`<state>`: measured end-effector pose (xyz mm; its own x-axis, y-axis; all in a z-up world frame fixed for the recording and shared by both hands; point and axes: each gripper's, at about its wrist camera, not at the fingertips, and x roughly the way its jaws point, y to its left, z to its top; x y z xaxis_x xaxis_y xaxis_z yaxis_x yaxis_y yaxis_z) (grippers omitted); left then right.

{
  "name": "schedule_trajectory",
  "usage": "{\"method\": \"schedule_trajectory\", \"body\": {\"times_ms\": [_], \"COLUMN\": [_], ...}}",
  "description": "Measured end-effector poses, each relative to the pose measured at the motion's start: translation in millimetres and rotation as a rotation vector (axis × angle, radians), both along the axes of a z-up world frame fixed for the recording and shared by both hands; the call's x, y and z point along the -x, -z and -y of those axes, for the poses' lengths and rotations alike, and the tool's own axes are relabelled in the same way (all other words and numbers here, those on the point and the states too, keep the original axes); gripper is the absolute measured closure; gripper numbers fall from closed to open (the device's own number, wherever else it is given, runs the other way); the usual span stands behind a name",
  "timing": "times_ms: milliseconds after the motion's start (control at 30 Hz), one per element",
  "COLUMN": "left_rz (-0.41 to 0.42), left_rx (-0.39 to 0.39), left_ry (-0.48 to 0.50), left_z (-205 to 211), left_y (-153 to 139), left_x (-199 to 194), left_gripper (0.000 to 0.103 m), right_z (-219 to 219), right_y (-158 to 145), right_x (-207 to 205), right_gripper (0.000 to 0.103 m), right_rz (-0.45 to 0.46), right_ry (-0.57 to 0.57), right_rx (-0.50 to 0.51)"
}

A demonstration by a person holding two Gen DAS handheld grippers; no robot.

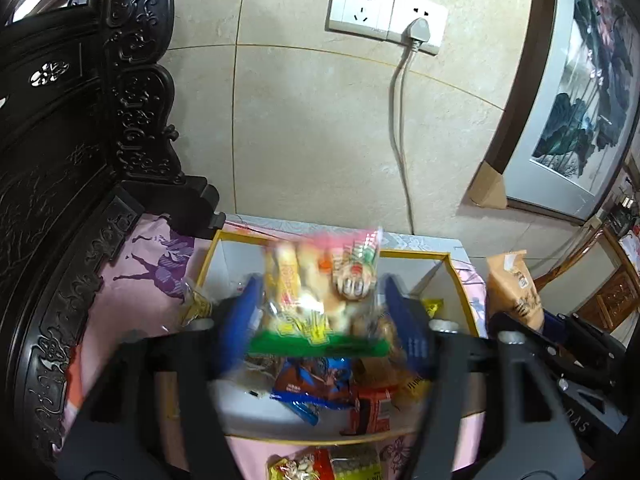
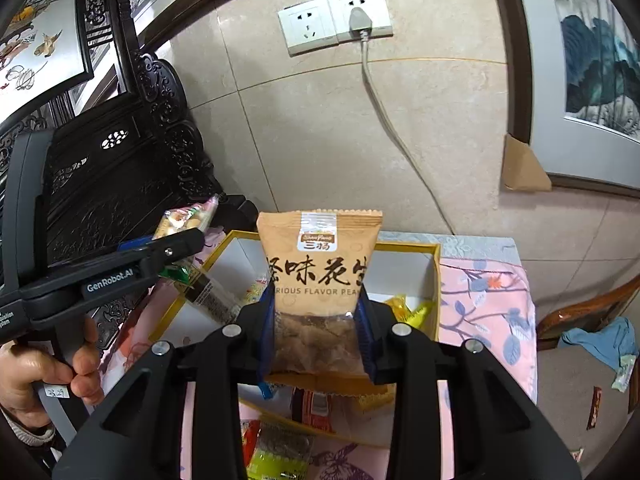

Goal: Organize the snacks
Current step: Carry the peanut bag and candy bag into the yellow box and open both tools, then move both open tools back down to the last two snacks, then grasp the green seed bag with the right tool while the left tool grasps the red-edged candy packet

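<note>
A yellow-rimmed white box (image 1: 416, 255) (image 2: 408, 246) on a pink cloth holds several snack packets. My left gripper (image 1: 320, 292) hangs above it, blue pads spread wide. A blurred clear bag of biscuits (image 1: 316, 280) with a green bottom strip sits between the pads, with a gap on each side. That bag (image 2: 188, 216) also peeks out beyond the left gripper's finger (image 2: 176, 248) in the right wrist view. My right gripper (image 2: 316, 308) is shut on a brown peanut bag (image 2: 320, 264) (image 1: 514, 288), held upright above the box. A hand (image 2: 24, 384) grips the left tool's handle.
Dark carved wooden furniture (image 1: 80, 140) stands close on the left. The tiled wall behind carries a socket (image 1: 384, 12) with a hanging cord. A framed painting (image 1: 580, 80) leans at the right. More packets (image 1: 328, 464) lie in front of the box. A wooden chair (image 2: 592, 308) stands right.
</note>
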<state>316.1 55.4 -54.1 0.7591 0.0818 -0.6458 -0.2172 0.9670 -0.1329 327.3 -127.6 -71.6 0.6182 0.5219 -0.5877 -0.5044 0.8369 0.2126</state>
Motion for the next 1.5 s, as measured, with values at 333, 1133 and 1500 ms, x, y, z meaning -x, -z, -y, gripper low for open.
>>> {"method": "schedule_trajectory", "body": {"times_ms": [333,1133,1500], "left_rz": [0.033,-0.127,-0.197], "left_rx": [-0.028,0.054,0.074], "left_ry": [-0.058,-0.152,-0.214], "left_z": [-11,-35,-58], "left_y": [-6,51,72], "left_x": [29,135,173], "left_gripper": [0.002,0.002,0.002], "right_z": [12,5,-35], "right_y": [-7,84,169], "right_x": [24,100,100], "right_gripper": [0.032,0.032,0.032], "right_rz": [0.048,-0.225,-0.361], "right_ry": [0.03,-0.026,-0.054], "right_rx": [-0.058,0.03,0.23]}}
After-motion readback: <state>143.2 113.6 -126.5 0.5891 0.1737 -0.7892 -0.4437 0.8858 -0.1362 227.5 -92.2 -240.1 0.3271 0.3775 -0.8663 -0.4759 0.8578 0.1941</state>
